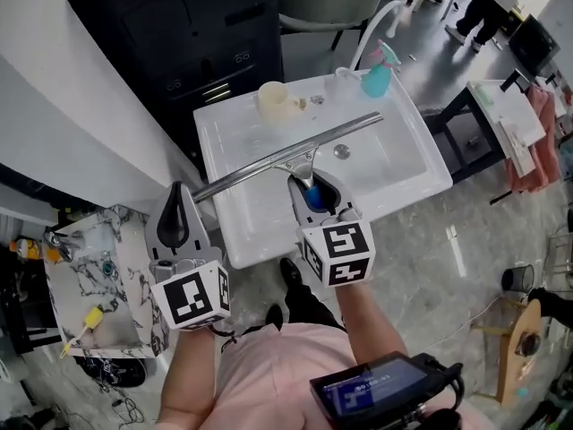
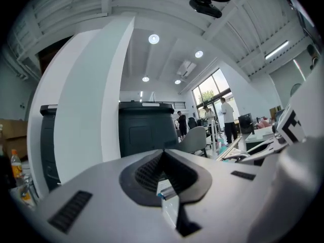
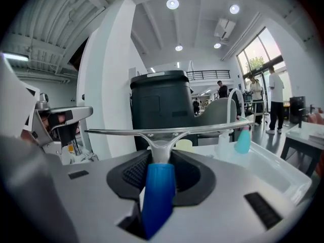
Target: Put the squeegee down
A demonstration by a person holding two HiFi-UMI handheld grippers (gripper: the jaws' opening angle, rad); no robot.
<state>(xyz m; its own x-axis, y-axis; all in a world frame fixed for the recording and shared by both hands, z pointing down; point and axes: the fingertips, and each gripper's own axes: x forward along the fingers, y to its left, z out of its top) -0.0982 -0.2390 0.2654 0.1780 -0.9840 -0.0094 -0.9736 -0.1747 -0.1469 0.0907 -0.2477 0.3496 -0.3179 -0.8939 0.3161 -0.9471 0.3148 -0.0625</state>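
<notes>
Progress: barely begun, gripping the squeegee (image 1: 269,165) by its blue handle in the right tool (image 1: 313,186), holding it over the white sink (image 1: 235,240) (left tool (image 1: 177,195) pinched together, empty); needing yet to lower and release.

Your squeegee (image 1: 286,156) shows a bright, polished metal bar (image 3: 202,128) and a smooth, glossy blue plastic handle (image 3: 158,196); the sink (image 1: 235,240) looks glazed white, smooth and shiny; your right gripper (image 1: 313,186) has a matt grey plastic shell and black ribbed pads (image 3: 133,172).
</notes>
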